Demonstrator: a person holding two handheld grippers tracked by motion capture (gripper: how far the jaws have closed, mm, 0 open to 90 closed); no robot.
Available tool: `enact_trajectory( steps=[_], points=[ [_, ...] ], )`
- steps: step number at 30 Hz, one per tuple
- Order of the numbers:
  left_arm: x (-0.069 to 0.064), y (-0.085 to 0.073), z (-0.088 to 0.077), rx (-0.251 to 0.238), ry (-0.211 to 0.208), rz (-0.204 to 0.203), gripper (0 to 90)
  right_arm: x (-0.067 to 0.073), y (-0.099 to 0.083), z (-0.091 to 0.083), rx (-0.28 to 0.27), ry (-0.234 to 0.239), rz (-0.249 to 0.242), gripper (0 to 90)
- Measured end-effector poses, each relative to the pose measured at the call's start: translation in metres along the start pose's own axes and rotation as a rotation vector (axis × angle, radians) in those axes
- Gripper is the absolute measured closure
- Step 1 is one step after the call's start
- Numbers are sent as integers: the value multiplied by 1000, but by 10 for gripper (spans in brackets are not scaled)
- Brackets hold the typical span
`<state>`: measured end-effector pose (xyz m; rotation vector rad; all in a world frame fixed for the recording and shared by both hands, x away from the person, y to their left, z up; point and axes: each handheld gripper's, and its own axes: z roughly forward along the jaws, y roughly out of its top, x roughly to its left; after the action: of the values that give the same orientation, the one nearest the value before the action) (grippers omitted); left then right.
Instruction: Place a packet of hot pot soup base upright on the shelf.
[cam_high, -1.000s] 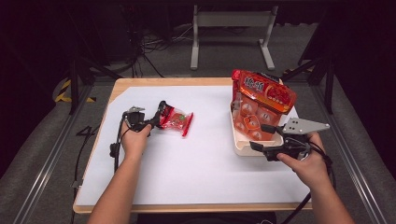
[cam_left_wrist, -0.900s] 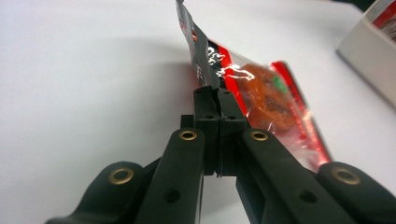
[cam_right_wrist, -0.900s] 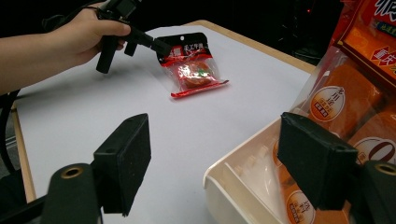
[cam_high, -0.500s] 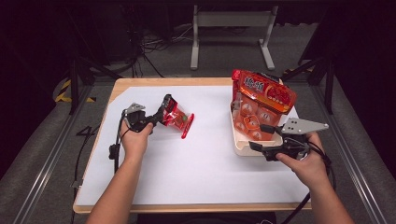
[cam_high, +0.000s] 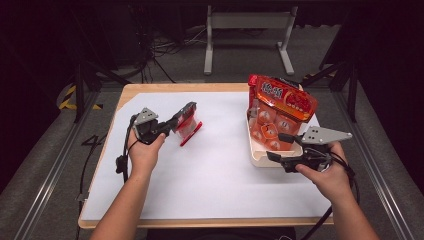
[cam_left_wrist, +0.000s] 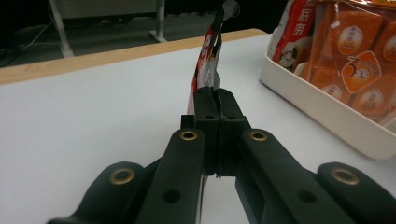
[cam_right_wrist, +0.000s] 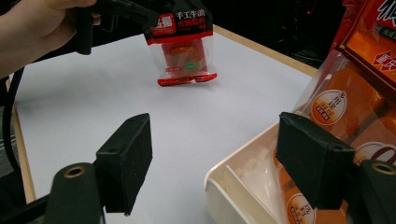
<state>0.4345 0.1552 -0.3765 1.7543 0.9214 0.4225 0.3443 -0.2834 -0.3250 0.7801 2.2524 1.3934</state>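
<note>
While the left hand (cam_high: 144, 150) reaches out from the near edge of the table (cam_high: 210, 195), its forearm angled forward, the left gripper (cam_high: 186, 113) points toward the white tray (cam_high: 261, 159) and is clamped on the top edge of a small red sachet (cam_high: 188, 127). Sachet hangs tilted from the jaws, lower edge just above the white tabletop, well apart from the tray. Right hand (cam_high: 322, 172) rests level at the tray's near corner; right gripper (cam_high: 281, 146) jaws spread wide, one pad at the tray's rim, gripping nothing. Tray holds orange packets (cam_high: 270, 131), with a large red bag (cam_high: 282, 96) lying across the top.
</note>
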Motion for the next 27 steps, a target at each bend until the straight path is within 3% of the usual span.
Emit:
enact_trajectory(
  steps=[1, 10, 13, 17, 21, 27],
  points=[
    [-4, 2, -3, -6, -11, 24, 900, 0, 0, 0, 1, -2, -3, 281],
    [-29, 14, -20, -43, -103, 95, 900, 1, 2, 1, 1, 2, -9, 287],
    [-40, 19, -25, -28, -130, 135, 900, 2, 2, 2, 1, 5, -15, 289],
    [-53, 22, -30, -8, -173, 156, 900, 3, 3, 2, 0, 12, -18, 295],
    [-62, 27, -34, -14, -208, 175, 900, 4, 4, 2, 1, 24, -29, 306],
    [-79, 35, -39, -12, -264, 247, 900, 6, 8, 2, -4, 48, -37, 324]
  ],
)
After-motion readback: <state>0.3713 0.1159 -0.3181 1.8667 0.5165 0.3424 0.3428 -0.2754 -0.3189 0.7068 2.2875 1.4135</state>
